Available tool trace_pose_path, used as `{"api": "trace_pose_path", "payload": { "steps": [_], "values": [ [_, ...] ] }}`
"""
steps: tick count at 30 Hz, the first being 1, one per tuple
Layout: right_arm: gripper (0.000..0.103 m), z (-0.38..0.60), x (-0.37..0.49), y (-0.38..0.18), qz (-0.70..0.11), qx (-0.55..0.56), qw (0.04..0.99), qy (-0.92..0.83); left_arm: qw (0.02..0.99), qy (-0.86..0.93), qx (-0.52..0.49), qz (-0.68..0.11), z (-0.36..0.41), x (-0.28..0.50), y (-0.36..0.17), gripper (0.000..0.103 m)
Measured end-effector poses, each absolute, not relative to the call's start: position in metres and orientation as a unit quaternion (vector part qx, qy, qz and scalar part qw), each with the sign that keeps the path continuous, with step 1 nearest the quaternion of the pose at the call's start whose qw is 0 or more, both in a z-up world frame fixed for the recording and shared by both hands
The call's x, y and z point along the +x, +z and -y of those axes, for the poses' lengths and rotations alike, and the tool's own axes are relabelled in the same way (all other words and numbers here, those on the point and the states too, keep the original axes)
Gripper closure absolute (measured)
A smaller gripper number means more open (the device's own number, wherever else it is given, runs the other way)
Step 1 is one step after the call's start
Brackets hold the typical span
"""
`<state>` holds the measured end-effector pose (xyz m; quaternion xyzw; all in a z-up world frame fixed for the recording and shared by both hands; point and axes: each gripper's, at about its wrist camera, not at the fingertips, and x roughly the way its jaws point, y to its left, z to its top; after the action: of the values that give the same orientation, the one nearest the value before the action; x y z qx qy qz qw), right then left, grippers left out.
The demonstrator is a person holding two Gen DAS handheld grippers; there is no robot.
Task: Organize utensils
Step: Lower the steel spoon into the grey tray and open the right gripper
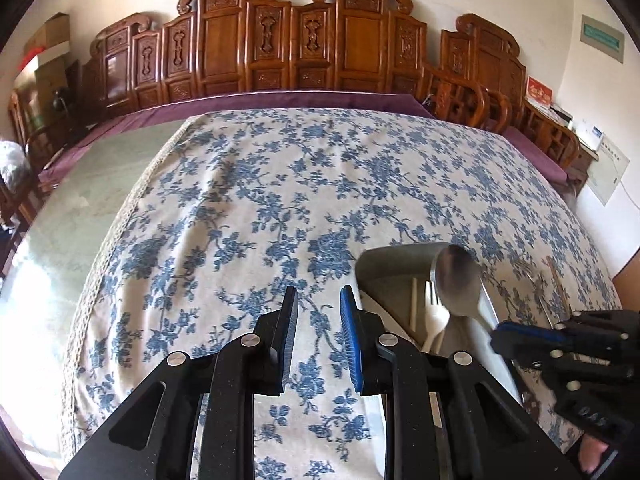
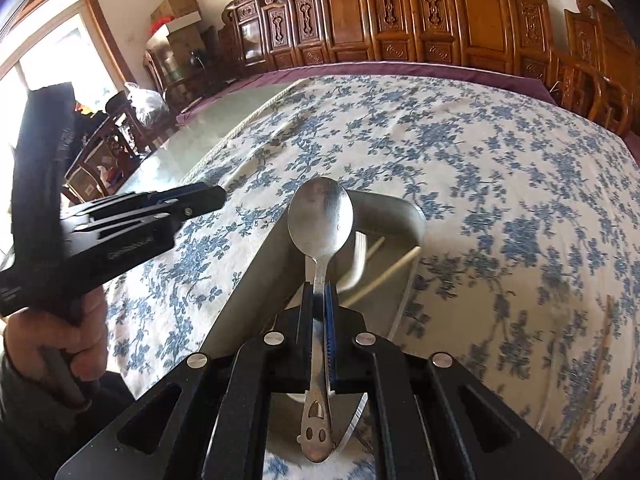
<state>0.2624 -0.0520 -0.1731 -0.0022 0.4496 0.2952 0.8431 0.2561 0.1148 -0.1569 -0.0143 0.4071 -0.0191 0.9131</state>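
Observation:
My right gripper (image 2: 319,286) is shut on the handle of a metal spoon (image 2: 320,216) and holds it above a grey utensil tray (image 2: 256,276), bowl pointing forward. The tray holds a white plastic fork (image 2: 357,264) and pale chopsticks (image 2: 396,268). In the left wrist view the spoon (image 1: 456,280) hangs over the tray (image 1: 384,260), with the fork (image 1: 434,316) under it and the right gripper (image 1: 500,330) coming in from the right. My left gripper (image 1: 319,308) is open and empty, hovering over the cloth just left of the tray.
A blue-flowered tablecloth (image 1: 248,208) covers the table, with bare glass tabletop (image 1: 76,208) to the left. A metal fork (image 1: 536,280) and a brown stick (image 1: 558,280) lie on the cloth right of the tray. Carved wooden chairs (image 1: 280,40) line the far side.

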Motion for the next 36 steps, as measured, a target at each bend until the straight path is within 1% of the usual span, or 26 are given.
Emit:
{"api": "trace_pose_path", "payload": {
  "steps": [8, 14, 22, 29, 36],
  "values": [
    [0.096, 0.024, 0.273, -0.198, -0.47, -0.026, 0.837, 0.28, 0.913, -0.013, -0.021, -0.407, -0.122, 0.257, -0.156, 0.083],
    [0.096, 0.021, 0.274, -0.209, -0.479, -0.035, 0.834, 0.272, 0.914, -0.014, -0.021, -0.406, -0.122, 0.257, -0.155, 0.083],
    [0.095, 0.037, 0.267, -0.193, -0.448, -0.046, 0.848, 0.279, 0.92, -0.025, -0.019, -0.391, -0.111, 0.251, -0.147, 0.083],
    [0.095, 0.113, 0.252, -0.169, -0.42, -0.033, 0.874, 0.243, 0.922, -0.048, -0.008, -0.384, -0.083, 0.246, -0.14, 0.083],
    [0.095, 0.211, 0.249, -0.18, -0.434, -0.02, 0.886, 0.161, 0.921, -0.073, 0.003, -0.382, -0.046, 0.239, -0.134, 0.083]
  ]
}}
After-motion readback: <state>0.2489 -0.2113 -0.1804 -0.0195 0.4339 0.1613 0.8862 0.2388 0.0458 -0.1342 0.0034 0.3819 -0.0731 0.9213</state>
